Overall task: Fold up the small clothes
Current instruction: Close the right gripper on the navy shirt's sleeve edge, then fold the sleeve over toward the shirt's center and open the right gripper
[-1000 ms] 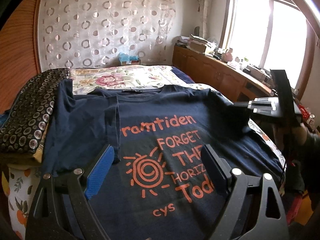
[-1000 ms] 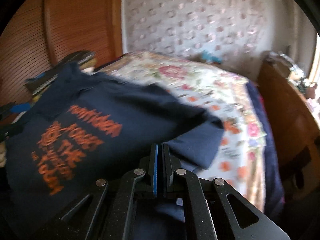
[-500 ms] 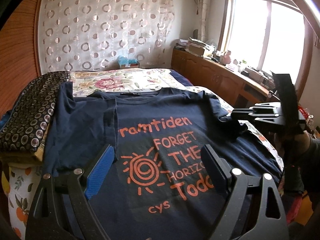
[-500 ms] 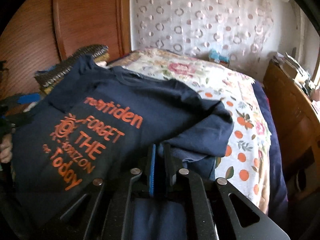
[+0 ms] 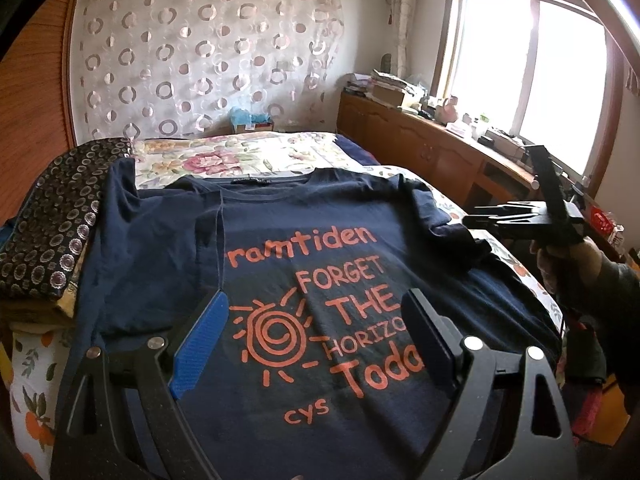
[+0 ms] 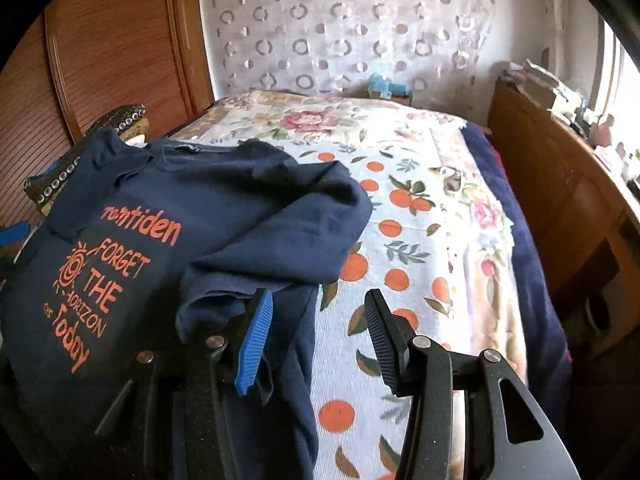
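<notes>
Navy T-shirt point(image 5: 304, 248) w/ orange print, front up, spread on bed w/ floral/orange-print cover point(image 6: 420, 216); one sleeve folded in over the body, fabric bunched at the other. Left gripper point(image 5: 316, 340): jaws wide apart, nothing between, hovering over lower shirt front. Right gripper point(image 6: 318, 340): jaws apart, empty, at shirt's edge, blue pad point(image 6: 254, 348) beside bunched fabric. Dark circle-patterned cloth point(image 5: 48, 232) stacked beside shirt. Wooden cabinet point(image 5: 420, 152) under window.

black tool point(image 6: 318, 336) frames, blue ribbed pads, silver screws.
</notes>
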A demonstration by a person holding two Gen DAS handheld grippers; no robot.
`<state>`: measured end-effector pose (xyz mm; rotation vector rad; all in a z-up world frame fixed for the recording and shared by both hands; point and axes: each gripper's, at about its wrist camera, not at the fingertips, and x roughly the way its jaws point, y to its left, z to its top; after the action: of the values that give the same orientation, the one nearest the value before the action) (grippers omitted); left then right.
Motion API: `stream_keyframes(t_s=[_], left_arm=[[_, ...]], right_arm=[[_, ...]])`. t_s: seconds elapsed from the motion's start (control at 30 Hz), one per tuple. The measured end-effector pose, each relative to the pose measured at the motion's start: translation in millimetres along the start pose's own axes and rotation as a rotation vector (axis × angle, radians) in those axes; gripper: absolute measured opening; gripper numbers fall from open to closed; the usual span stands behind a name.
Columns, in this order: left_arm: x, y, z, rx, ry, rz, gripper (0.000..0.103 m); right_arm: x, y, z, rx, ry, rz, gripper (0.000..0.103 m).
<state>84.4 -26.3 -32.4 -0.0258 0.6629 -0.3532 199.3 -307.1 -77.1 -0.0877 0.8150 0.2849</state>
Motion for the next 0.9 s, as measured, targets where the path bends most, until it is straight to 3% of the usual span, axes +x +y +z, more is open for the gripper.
stream_keyframes(t_s=[0.2, 0.3, 0.33, 0.4, 0.43, 0.73, 0.9], left_arm=[[-1, -2, -1, 0.011, 0.002, 0.000, 0.089], [-1, -1, -1, 0.010, 0.005, 0.004, 0.089], [0, -1, -2, 0.008, 0.005, 0.004, 0.089], [-1, 1, -2, 0.003, 0.006, 0.008, 0.089], [0, 2, -3, 0.001, 0.009, 0.010, 0.089], [-2, 2, -7, -0.010, 0.017, -0.008, 0.089], [-3, 6, -7, -0.017, 0.015, -0.010, 0.089]], right_arm=[[33, -6, 18, 0.022, 0.061, 0.007, 0.049], [34, -12, 25, 0.034, 0.041, 0.038, 0.049], [32, -10, 27, 0.025, 0.027, 0.059, 0.043], [28, -5, 31, -0.004, 0.006, 0.055, 0.009], [26, -3, 33, -0.017, 0.002, 0.057, 0.008], [5, 37, 63, -0.097, -0.061, 0.130, 0.005], [7, 71, 79, -0.105, -0.088, 0.223, 0.005]])
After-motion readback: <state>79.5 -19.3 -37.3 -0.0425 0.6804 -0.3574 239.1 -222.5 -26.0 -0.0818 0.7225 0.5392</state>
